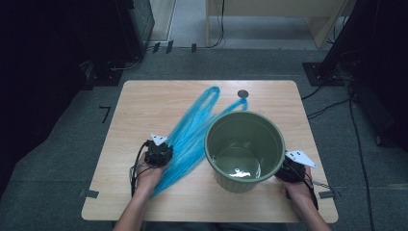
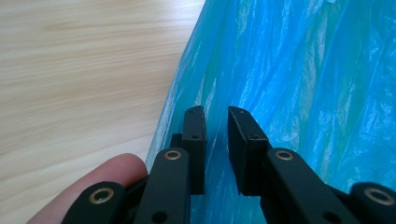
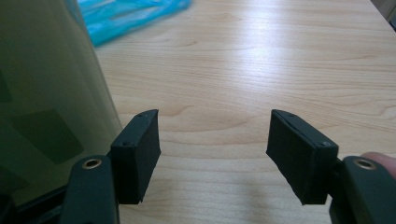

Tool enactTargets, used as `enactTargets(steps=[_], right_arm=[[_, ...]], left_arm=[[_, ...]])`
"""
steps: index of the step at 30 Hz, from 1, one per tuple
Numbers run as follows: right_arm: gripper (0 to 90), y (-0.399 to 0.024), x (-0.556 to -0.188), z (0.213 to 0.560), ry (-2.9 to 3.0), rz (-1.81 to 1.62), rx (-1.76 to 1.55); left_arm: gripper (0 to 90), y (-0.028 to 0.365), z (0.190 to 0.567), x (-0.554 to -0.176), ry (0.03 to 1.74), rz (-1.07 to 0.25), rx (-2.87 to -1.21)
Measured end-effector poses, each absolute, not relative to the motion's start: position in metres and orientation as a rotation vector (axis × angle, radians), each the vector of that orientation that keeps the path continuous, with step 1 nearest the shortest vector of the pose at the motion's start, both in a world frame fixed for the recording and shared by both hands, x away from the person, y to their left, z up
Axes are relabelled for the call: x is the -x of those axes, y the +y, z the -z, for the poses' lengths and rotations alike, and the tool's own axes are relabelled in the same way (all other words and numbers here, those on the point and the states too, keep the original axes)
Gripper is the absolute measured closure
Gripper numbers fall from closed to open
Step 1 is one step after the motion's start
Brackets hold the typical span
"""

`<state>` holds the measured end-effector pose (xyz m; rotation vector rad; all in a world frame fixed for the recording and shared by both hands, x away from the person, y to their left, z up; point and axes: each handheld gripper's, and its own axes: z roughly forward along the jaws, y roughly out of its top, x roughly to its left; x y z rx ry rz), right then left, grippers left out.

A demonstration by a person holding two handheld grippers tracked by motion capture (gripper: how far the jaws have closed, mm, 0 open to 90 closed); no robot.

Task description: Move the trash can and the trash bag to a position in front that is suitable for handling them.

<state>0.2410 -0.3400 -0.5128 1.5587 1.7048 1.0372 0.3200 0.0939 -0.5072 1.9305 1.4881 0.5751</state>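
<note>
Bag-to-bucket setup, likely: left gripper (image 1: 158, 153) fingers nearly closed over blue bag (image 1: 190, 132), centre frame; right gripper (image 1: 291, 169) fingers wide open beside green bucket (image 1: 244, 150). Next: pinch film.

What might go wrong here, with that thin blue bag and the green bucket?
The left gripper has narrow-set jaws over the thin blue plastic bag; the slippery film may slide out, or only one layer may get pinched. The right gripper is open beside the round green plastic bucket, not holding it, so tugging the bag, which runs alongside the bucket, might shift or tip it.
</note>
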Motion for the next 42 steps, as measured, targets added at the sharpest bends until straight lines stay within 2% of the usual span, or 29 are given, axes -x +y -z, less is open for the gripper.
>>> enactTargets(steps=[5, 8, 10, 12, 16, 18, 20, 22, 25, 29, 33, 42], right_arm=[[35.0, -0.333, -0.24, 0.515, 1.728, -1.032, -1.548], [34.9, -0.329, -0.24, 0.515, 1.742, -1.026, -1.546], [34.8, -0.327, -0.24, 0.516, 1.756, -1.016, -1.544], [34.6, -0.325, -0.239, 0.517, 1.768, -1.012, -1.533], [34.1, -0.323, -0.236, 0.517, 1.778, -1.021, -1.536], [34.0, -0.323, -0.235, 0.517, 1.787, -1.025, -1.528], [33.8, -0.323, -0.233, 0.517, 1.791, -1.026, -1.518], [33.6, -0.322, -0.232, 0.517, 1.795, -1.029, -1.517], [33.1, -0.321, -0.231, 0.518, 1.797, -1.025, -1.507], [33.1, -0.317, -0.231, 0.518, 1.792, -1.026, -1.524], [33.0, -0.308, -0.23, 0.518, 1.794, -1.014, -1.514], [32.1, -0.292, -0.236, 0.519, 1.806, -0.997, -1.498]], left_arm=[[77.3, 0.13, 0.505, -0.314, 1.648, -0.594, -1.8], [76.9, 0.135, 0.507, -0.307, 1.688, -0.593, -1.759], [71.3, 0.132, 0.505, -0.3, 1.663, -0.552, -1.762], [61.2, 0.123, 0.5, -0.293, 1.595, -0.473, -1.779], [46.1, 0.109, 0.48, -0.286, 1.413, -0.367, -1.827], [42.5, 0.109, 0.469, -0.287, 1.371, -0.387, -1.825], [34.8, 0.114, 0.461, -0.292, 1.343, -0.44, -1.827], [29.6, 0.121, 0.46, -0.299, 1.372, -0.51, -1.831], [25.6, 0.13, 0.473, -0.309, 1.424, -0.502, -1.839], [26.5, 0.13, 0.491, -0.312, 1.451, -0.462, -1.864], [26.8, 0.123, 0.493, -0.308, 1.45, -0.405, -1.878], [26.6, 0.099, 0.488, -0.291, 1.322, -0.137, -1.961]])
